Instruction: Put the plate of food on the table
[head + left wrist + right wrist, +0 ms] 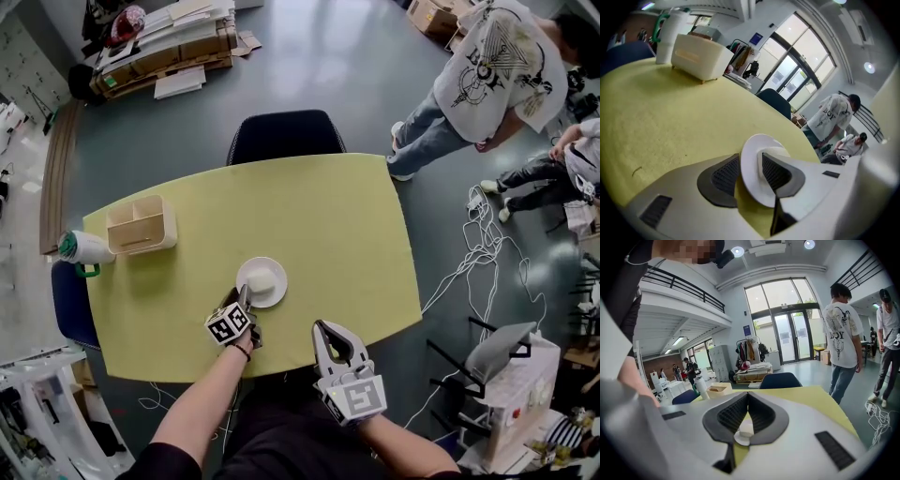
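Plate of food (277, 291) sits flat on the yellow table (356, 234), a little left of centre and toward my near edge. It is a small white plate with a pale, rounded lump on it; I cannot tell what the food is. My left gripper (244, 298) is at the plate's near-left rim. In the left gripper view the rim stands between the jaws, which are spread apart, with a strip of table showing between the left pad and the plate. My right gripper (322, 325) hovers over the near edge of the table, to the right of the plate and apart from it, its jaws brought together at the tips with nothing between them. At the far left of the table stands a wooden box (141, 225), and just beside it a white bottle (84, 248) with a green end. A dark chair (284, 136) is pushed in at the far side, and a person (487, 75) stands on the floor at the far right.
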`<state>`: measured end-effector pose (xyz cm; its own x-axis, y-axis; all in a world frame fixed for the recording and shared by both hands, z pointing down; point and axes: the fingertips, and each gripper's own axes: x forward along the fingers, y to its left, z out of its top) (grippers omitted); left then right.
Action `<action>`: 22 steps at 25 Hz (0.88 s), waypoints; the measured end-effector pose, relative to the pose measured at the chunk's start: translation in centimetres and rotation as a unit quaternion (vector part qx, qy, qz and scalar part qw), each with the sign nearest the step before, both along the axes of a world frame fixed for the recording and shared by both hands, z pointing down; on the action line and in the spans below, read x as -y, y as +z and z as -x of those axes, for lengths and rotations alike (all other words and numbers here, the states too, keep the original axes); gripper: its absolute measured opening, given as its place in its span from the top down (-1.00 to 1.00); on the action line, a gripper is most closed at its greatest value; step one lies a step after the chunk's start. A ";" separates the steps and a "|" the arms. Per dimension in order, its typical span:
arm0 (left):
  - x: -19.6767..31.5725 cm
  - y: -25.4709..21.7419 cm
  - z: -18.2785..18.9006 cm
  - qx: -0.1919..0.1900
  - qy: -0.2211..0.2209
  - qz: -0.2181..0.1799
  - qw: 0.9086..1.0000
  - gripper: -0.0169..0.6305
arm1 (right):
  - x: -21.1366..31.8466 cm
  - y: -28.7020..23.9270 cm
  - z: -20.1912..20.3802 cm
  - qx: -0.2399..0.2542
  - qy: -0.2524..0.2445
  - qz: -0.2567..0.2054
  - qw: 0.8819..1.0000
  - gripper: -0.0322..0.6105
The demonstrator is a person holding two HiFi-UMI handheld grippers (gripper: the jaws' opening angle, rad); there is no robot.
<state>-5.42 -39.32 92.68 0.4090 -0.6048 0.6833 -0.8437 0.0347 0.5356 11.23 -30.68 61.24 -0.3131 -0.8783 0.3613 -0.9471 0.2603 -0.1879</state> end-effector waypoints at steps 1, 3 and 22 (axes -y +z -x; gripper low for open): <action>0.2 -0.1 0.0 0.012 0.014 -0.009 1.000 0.51 | 0.0 0.1 -0.1 0.000 0.000 0.000 1.000 0.86; 0.4 -0.4 0.2 0.037 0.035 -0.027 0.998 0.51 | -0.1 0.4 -0.1 -0.002 0.000 0.000 1.000 0.86; -1.4 -21.3 1.4 0.109 0.151 -0.282 0.941 0.92 | 1.3 -2.1 2.2 -0.003 -0.044 -0.046 0.998 0.86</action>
